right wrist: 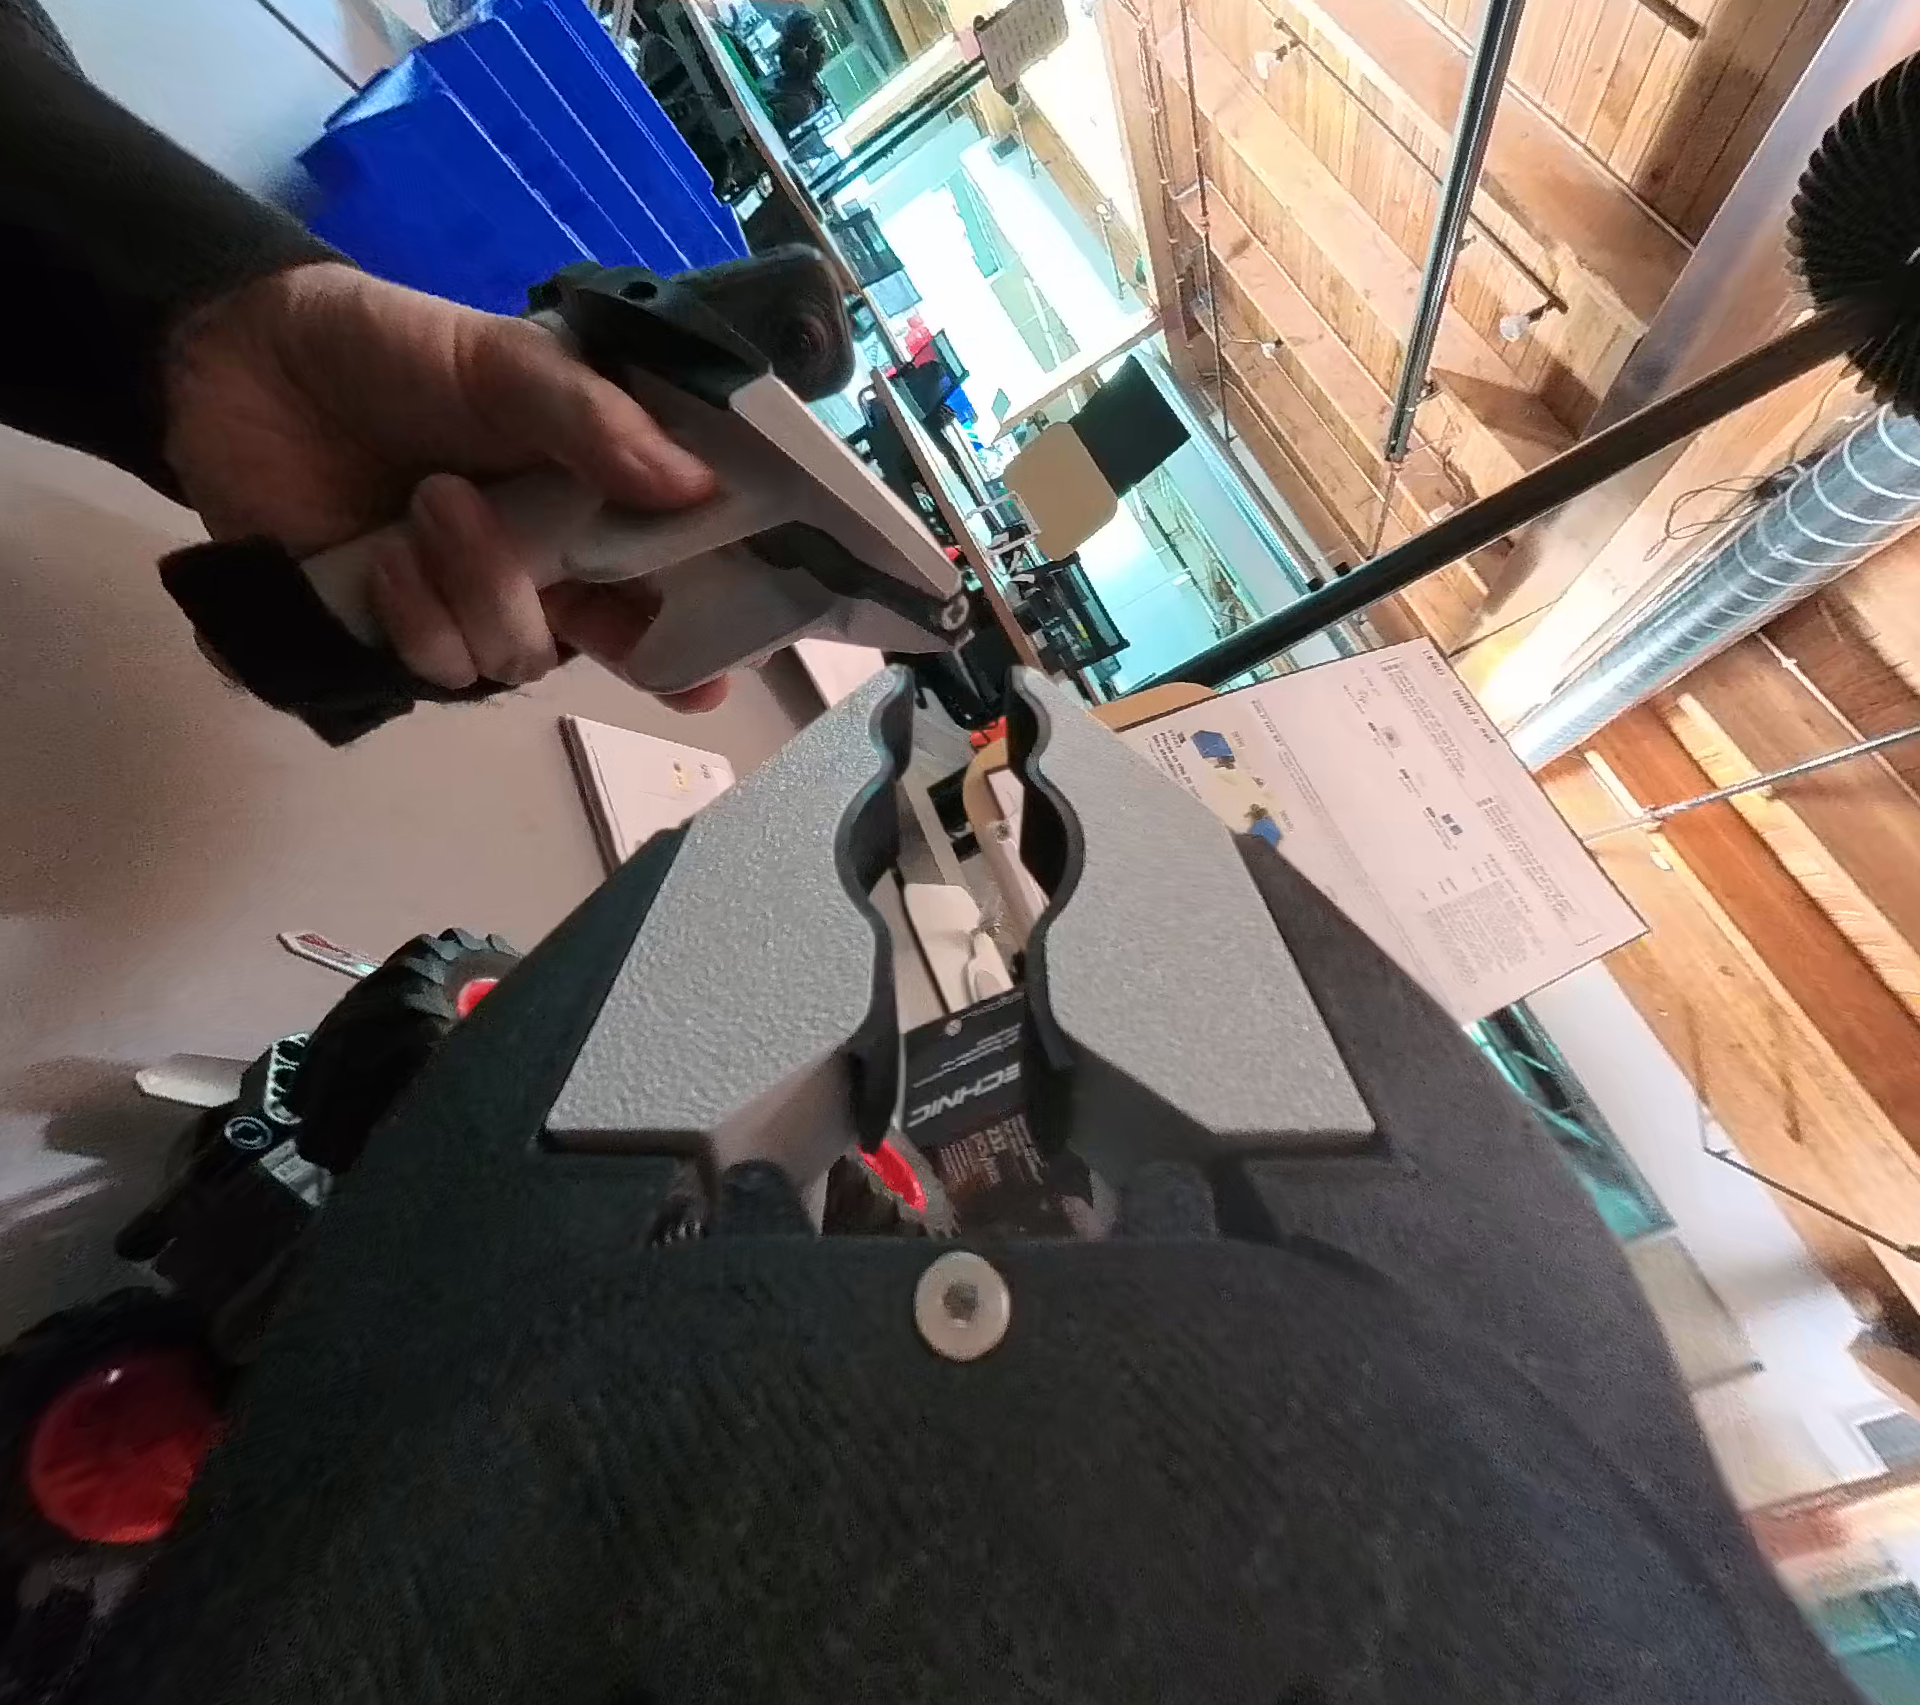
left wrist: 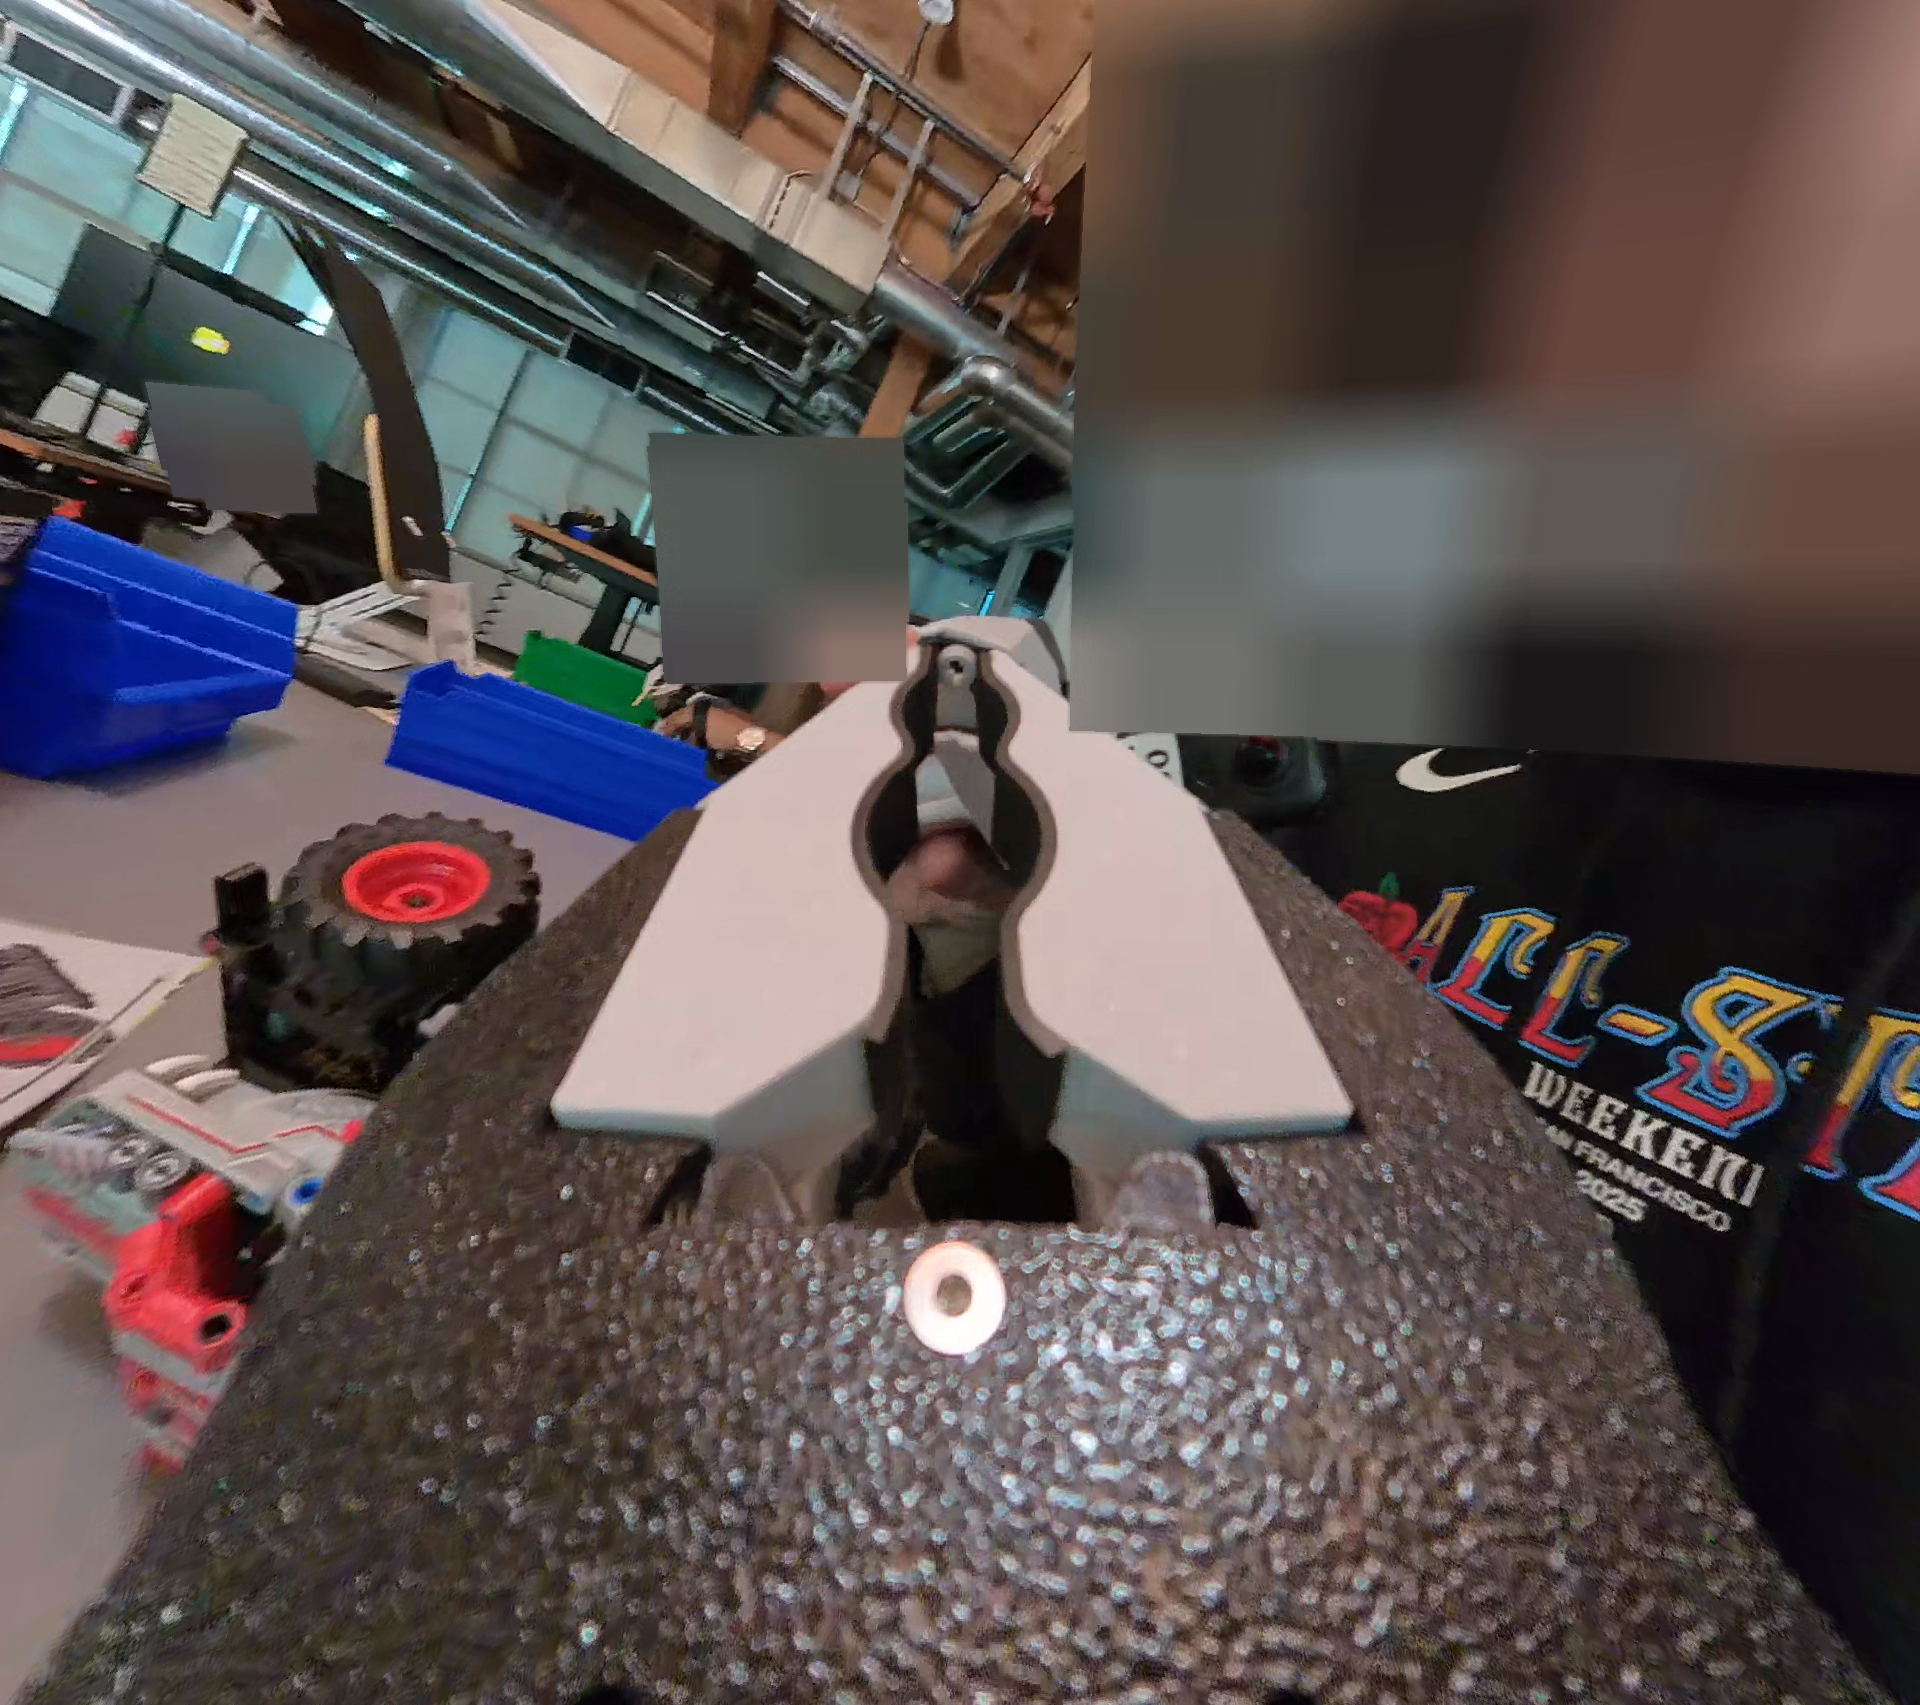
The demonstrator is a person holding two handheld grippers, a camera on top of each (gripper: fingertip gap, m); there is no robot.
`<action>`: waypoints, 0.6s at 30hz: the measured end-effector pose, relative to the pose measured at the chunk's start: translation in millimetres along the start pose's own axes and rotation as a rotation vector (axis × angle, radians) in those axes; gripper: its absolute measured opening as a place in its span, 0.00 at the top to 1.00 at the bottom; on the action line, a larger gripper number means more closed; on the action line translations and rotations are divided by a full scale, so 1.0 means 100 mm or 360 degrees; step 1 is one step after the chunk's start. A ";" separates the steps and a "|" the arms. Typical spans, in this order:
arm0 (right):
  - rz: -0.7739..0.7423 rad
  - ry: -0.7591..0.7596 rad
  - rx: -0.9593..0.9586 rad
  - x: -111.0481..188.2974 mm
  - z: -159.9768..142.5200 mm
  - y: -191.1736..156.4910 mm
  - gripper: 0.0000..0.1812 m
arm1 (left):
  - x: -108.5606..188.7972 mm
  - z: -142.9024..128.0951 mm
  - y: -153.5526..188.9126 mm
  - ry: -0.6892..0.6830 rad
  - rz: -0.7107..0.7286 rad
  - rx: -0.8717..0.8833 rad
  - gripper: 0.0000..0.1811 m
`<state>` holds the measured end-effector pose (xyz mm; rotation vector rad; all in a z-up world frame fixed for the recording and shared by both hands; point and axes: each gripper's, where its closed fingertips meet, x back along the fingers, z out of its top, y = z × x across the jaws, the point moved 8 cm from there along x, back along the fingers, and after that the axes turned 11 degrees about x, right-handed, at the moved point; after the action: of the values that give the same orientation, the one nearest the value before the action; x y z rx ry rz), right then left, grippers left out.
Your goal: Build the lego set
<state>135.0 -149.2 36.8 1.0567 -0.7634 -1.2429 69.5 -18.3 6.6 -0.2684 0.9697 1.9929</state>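
The partly built toy truck [left wrist: 197,1208] lies at the lower left of the left wrist view, on the grey tabletop [left wrist: 156,824]. Its body is light grey brick with red stripes and red blocks, and just above it a chunky black tyre with a red hub [left wrist: 416,897] sits on a black frame. In the right wrist view the same model fills the lower left corner, blurred, showing black treaded tyres and a red hub [right wrist: 114,1447].

Two open blue plastic bins [left wrist: 135,647] [left wrist: 540,741] stand on the table at the left, well behind the truck, and a green bin [left wrist: 571,668] peeks out beyond the nearer one. From these angles their contents are hidden. A printed sheet with a drawing [left wrist: 52,1011] lies at the left edge, beside the tyre.

The left gripper [left wrist: 951,694] has its grey fingers drawn close together; a small grey part with a hole shows at the tips, but I cannot tell whether it is pinched there. A person's hand [right wrist: 416,450] clasps its handle at the upper left of the right wrist view. The right gripper [right wrist: 961,694] is spread, with a clear gap between its black-lined fingers and nothing held. Its tips sit just below the left gripper's tip. A white printed page [right wrist: 1382,824] stands to the right.
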 end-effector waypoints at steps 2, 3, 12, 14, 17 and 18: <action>0.0034 0.0019 -0.0046 0.00 0.00 -0.01 0.92 | 0.01 0.00 -0.01 0.0008 -0.0033 0.0038 0.98; 0.0039 0.0027 -0.0062 0.00 0.01 -0.01 0.91 | 0.01 0.00 -0.02 0.0015 -0.0042 0.0053 0.98; 0.0148 0.0022 0.0034 0.01 -0.02 -0.09 0.92 | -0.08 -0.13 -0.03 -0.0295 0.0178 -0.0125 0.98; 0.0182 0.0026 0.0054 0.01 -0.04 -0.11 0.94 | -0.08 -0.12 -0.02 -0.0360 0.0246 -0.0171 0.98; 0.0200 0.0011 0.0114 0.01 -0.06 -0.14 0.96 | -0.07 -0.10 0.00 -0.0439 0.0347 -0.0266 0.98; 0.0200 0.0002 0.0123 0.00 -0.06 -0.15 0.96 | -0.07 -0.10 0.00 -0.0457 0.0383 -0.0294 0.98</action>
<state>135.5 -147.9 20.9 1.0553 -0.8694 -1.1133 72.0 -29.7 3.4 0.0380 0.6606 2.2686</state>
